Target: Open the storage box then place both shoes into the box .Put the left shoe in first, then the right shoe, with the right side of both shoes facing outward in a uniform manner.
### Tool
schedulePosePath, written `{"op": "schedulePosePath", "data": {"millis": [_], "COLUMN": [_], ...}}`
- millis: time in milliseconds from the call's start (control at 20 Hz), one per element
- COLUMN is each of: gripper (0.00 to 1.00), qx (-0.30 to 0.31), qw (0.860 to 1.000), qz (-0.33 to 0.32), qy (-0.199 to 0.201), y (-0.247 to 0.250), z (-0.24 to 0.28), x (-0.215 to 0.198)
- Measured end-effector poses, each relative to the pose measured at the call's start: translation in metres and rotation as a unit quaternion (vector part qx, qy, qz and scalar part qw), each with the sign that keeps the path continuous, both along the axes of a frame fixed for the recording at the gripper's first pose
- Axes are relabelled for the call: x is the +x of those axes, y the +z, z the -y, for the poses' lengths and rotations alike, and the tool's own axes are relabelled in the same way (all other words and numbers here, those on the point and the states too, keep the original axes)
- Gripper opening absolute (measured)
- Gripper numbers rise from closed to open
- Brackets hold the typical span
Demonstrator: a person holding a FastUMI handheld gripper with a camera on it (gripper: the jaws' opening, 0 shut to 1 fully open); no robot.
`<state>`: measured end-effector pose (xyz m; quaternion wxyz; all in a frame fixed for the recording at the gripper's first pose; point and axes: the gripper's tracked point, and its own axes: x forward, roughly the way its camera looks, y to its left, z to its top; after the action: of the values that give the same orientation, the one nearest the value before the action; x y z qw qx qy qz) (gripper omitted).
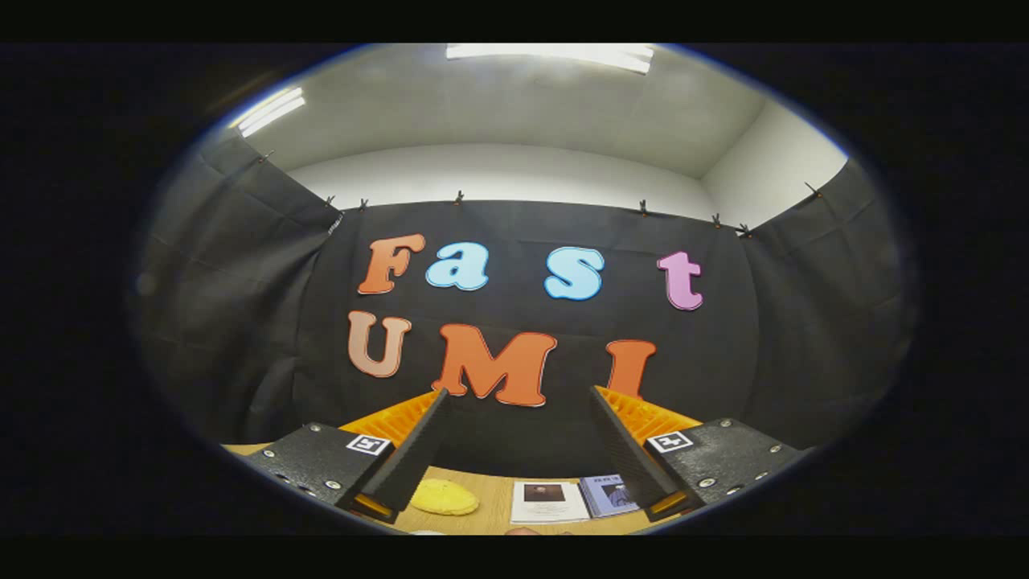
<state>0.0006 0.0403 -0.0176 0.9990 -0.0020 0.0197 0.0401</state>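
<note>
The tongs stood wide apart, holding nothing, aimed high at the booth wall. No storage box or shoes could be seen from there. Tipping down toward the wooden worktop seemed wise, where a yellow lump and two booklets lay near; open room ahead.

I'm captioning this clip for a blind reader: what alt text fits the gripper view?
The gripper is open and empty, raised toward the booth's black cloth wall. Below its fingers lies a wooden table with a yellow object and two booklets between them.
</note>
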Motion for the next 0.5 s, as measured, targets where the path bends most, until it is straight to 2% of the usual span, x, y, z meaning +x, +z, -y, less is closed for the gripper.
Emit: {"op": "schedulePosePath", "data": {"millis": [500], "gripper": [1.00], "qx": [0.030], "qw": [0.996], "qz": [-0.067], "qy": [0.056], "y": [-0.050], "z": [-0.043], "x": [-0.004]}}
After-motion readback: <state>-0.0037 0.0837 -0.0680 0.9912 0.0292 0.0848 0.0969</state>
